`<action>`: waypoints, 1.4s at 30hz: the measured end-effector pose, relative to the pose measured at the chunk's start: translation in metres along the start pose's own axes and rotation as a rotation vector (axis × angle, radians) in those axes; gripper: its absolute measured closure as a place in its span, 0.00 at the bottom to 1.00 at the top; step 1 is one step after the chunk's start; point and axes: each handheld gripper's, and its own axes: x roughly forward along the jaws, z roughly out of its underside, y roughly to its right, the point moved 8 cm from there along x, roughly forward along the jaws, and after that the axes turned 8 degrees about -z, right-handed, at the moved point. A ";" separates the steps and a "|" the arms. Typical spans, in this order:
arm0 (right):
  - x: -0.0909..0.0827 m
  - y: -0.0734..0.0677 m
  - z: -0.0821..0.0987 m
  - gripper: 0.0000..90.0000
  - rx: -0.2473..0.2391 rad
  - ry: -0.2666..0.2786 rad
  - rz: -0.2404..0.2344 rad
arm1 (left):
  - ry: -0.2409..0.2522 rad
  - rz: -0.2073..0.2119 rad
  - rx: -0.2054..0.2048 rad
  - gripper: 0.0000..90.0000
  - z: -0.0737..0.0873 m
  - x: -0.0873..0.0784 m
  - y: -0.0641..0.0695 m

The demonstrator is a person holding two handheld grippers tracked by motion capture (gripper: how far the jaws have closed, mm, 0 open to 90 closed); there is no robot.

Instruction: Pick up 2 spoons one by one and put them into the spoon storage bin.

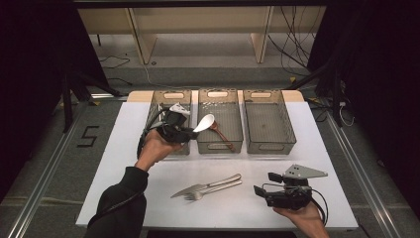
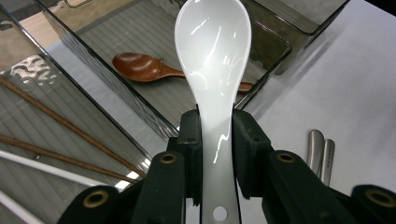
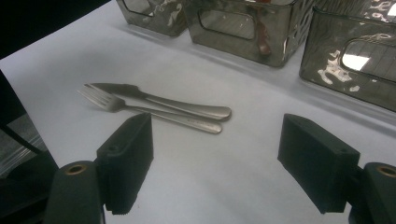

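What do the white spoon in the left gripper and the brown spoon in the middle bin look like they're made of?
White spoon: probably glazed ceramic, possibly melamine; glossy white with sharp light reflections. Brown spoon: likely wood with a smooth, lacquered-looking finish; warm reddish brown with a soft sheen.

My left arm wears a black sleeve (image 1: 121, 198). Both grippers are black, brass-ringed at the pivots; the right gripper (image 1: 261, 184) carries a grey three-cornered plate and a black cable.

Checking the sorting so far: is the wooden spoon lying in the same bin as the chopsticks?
No: the wooden spoon lies in the middle bin; the chopsticks are next door.
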 end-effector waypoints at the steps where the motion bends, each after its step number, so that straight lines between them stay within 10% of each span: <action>1: 0.000 0.000 0.000 0.30 0.001 0.000 0.000 | -0.001 -0.002 -0.002 0.83 -0.001 0.002 0.000; 42: -0.002 0.000 -0.001 0.30 -0.002 0.011 -0.008 | -0.061 -0.015 -0.020 0.82 -0.042 0.080 0.008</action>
